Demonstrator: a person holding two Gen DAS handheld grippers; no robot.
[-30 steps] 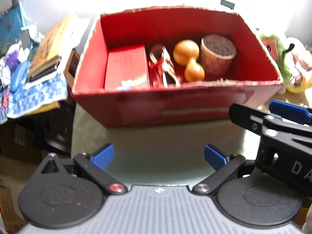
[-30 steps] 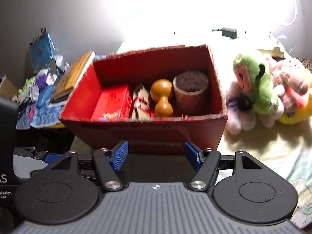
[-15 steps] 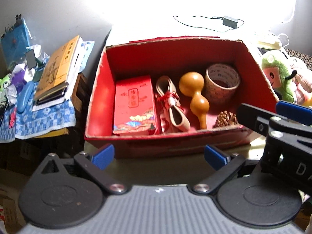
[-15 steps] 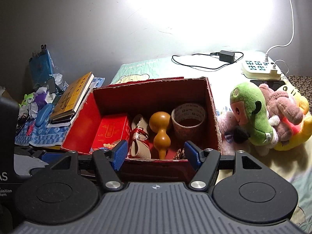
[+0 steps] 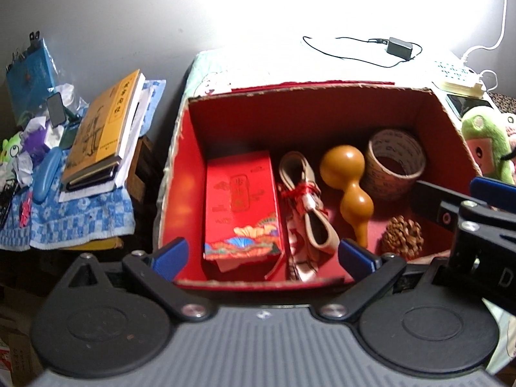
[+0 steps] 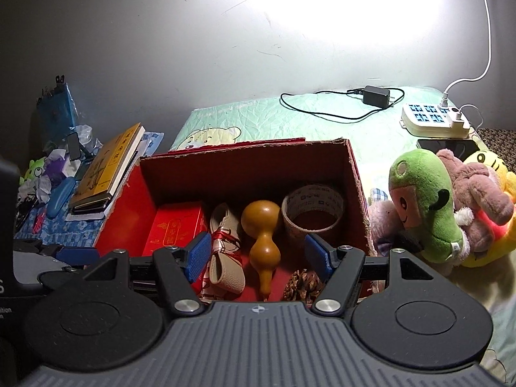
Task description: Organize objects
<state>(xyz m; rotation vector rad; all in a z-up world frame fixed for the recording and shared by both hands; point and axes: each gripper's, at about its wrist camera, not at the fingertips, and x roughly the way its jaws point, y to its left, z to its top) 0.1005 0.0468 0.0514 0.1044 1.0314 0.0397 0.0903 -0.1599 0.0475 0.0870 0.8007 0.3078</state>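
Observation:
A red cardboard box [image 5: 180,174] [image 6: 122,213] stands open on the bed. It holds a red packet [image 5: 242,206] [image 6: 174,229], a cream strap tied with red string [image 5: 303,200] [image 6: 222,251], a brown gourd [image 5: 350,190] [image 6: 262,232], a tape roll [image 5: 396,161] [image 6: 312,206] and a pine cone [image 5: 403,232] [image 6: 303,283]. My left gripper [image 5: 262,254] is open and empty above the box's near edge. My right gripper [image 6: 258,254] is open and empty above the box; it also shows at the right of the left wrist view [image 5: 458,203].
Plush toys [image 6: 429,200] [image 5: 483,142] lie right of the box. Books [image 5: 103,129] [image 6: 106,167] and clutter sit on a blue cloth [image 5: 80,216] to the left. A charger [image 6: 375,95] and power strip [image 6: 433,121] lie at the bed's far end.
Both grippers have risen and moved forward over the box, so I see down into it; the pine cone has come into view. Both stay open and empty.

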